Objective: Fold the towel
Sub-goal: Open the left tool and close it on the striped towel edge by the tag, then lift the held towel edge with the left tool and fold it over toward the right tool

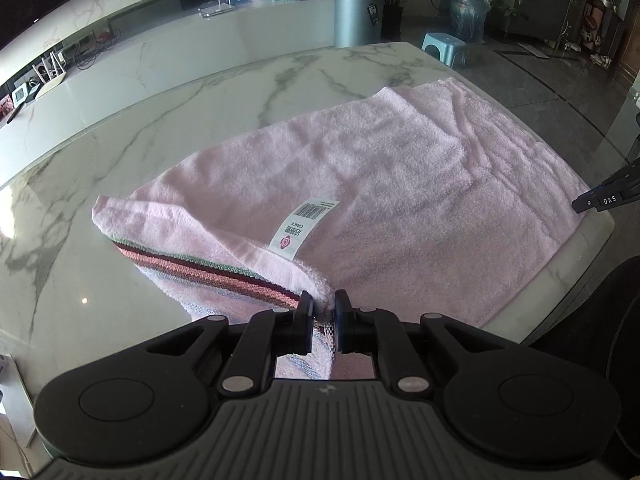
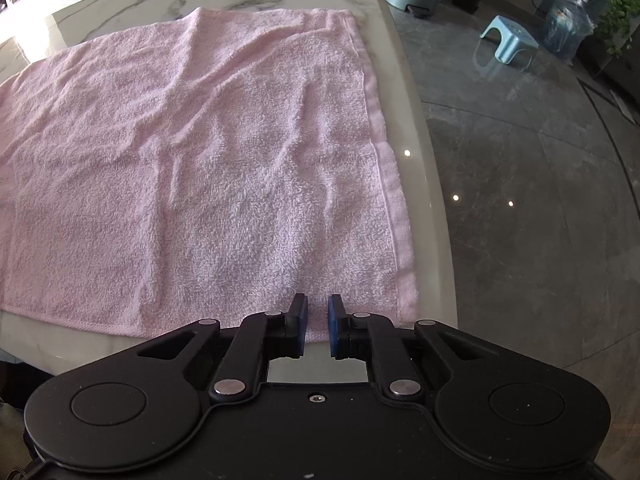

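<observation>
A pink towel (image 1: pixel 400 168) lies spread on the white marble table (image 1: pixel 160 120). My left gripper (image 1: pixel 323 312) is shut on the towel's near left corner, which is lifted and turned over. This shows its striped border (image 1: pixel 208 272) and a white label (image 1: pixel 304 224). In the right wrist view the towel (image 2: pixel 200 140) lies flat and wrinkled up to the table's right edge (image 2: pixel 424 160). My right gripper (image 2: pixel 318 316) points steeply down at the towel's near edge close to its right corner. Its blue pads stand a narrow gap apart with pink cloth between them.
The table ends just right of the towel, with a dark glossy floor (image 2: pixel 540 200) beyond. On the floor stand a light blue stool (image 2: pixel 510 42), a water jug (image 2: pixel 568 26) and a grey bin (image 1: pixel 358 14). A marble counter (image 1: pixel 120 28) runs behind the table.
</observation>
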`<act>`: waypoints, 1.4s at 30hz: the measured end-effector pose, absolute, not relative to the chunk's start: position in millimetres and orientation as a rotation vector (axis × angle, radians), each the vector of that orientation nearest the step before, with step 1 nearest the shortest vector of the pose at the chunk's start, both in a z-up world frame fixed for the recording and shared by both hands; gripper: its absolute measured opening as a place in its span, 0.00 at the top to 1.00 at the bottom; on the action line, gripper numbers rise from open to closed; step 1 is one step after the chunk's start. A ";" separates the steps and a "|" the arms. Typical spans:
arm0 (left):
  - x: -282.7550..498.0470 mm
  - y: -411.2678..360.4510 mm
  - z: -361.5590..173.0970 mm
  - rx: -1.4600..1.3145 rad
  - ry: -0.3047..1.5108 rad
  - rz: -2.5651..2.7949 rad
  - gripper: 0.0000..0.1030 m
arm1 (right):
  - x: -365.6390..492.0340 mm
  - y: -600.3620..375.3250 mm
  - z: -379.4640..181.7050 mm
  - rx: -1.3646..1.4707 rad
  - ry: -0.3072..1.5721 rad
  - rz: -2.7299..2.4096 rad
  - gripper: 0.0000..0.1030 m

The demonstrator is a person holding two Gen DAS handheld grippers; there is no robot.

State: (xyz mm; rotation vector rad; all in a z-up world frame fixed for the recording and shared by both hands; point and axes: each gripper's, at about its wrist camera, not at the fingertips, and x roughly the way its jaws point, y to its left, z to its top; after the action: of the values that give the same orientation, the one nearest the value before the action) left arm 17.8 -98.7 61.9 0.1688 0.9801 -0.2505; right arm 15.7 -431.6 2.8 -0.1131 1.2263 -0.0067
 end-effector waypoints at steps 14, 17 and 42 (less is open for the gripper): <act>58.6 -177.3 131.6 0.377 0.799 -0.308 0.91 | 4.5 -448.1 2.5 -0.061 1.168 0.076 0.91; 64.5 -204.1 138.5 0.424 0.777 -0.346 0.91 | 2.4 -452.4 1.7 -0.043 1.153 0.092 0.91; 88.6 -406.1 67.0 0.512 0.884 -0.734 0.91 | -16.0 -473.7 0.6 0.031 1.067 0.182 0.93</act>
State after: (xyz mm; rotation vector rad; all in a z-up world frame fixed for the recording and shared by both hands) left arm 88.6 -406.1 67.0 0.5120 0.8839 -0.7339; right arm -16.0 -473.7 0.6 0.0308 1.0666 0.1822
